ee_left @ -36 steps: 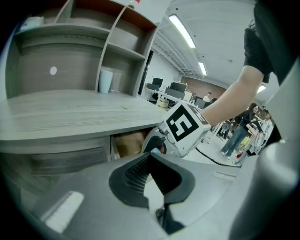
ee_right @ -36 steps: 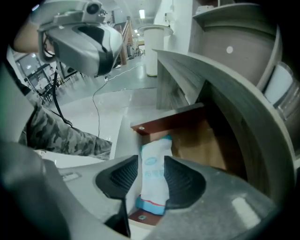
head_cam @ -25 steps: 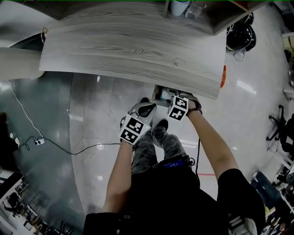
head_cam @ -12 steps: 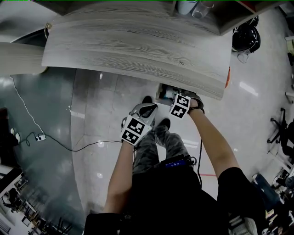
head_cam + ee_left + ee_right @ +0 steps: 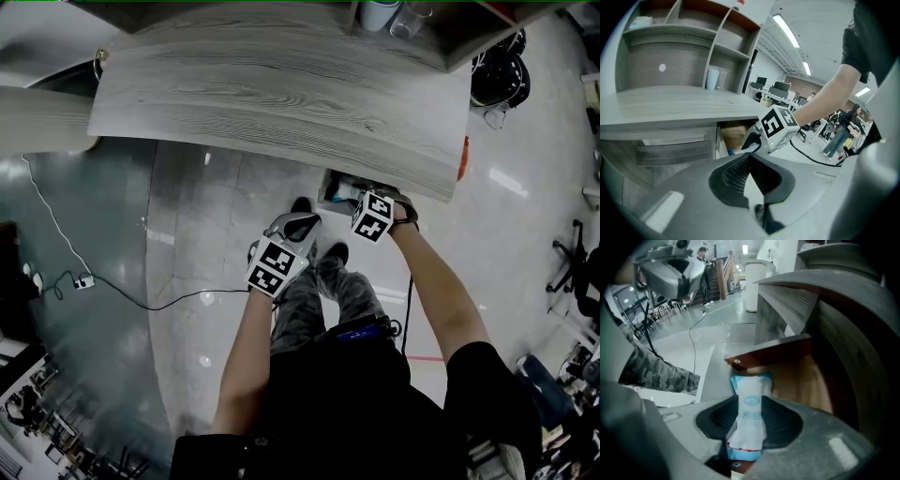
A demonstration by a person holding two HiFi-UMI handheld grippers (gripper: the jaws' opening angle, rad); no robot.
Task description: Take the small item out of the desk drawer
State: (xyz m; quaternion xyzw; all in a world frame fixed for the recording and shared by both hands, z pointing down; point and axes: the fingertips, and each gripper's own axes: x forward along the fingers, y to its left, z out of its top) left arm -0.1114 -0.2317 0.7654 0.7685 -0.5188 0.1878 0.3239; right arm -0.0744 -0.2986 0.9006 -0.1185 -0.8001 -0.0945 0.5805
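The drawer [image 5: 330, 190] stands pulled out under the desk's right end. My right gripper [image 5: 354, 201] points steeply down into it. In the right gripper view a small white and blue packet [image 5: 751, 404] stands between the pads of the right gripper [image 5: 750, 420]. The jaws have just been closing and the pads press on the packet's sides, above the drawer's wooden bottom [image 5: 799, 380]. My left gripper [image 5: 298, 223] hangs in front of the desk, left of the drawer, away from the packet. Its jaws [image 5: 750, 164] are shut with nothing between them.
The grey wooden desktop [image 5: 281, 94] overhangs the drawer. Cups [image 5: 380, 14] stand on a shelf at its back. The person's camouflage trouser legs [image 5: 323, 291] are just below both grippers. A cable [image 5: 141, 302] lies on the glossy floor at the left. A black chair [image 5: 497, 75] stands at the right.
The right gripper's marker cube has tilted and shifted slightly right over the drawer. The left gripper has stayed in place.
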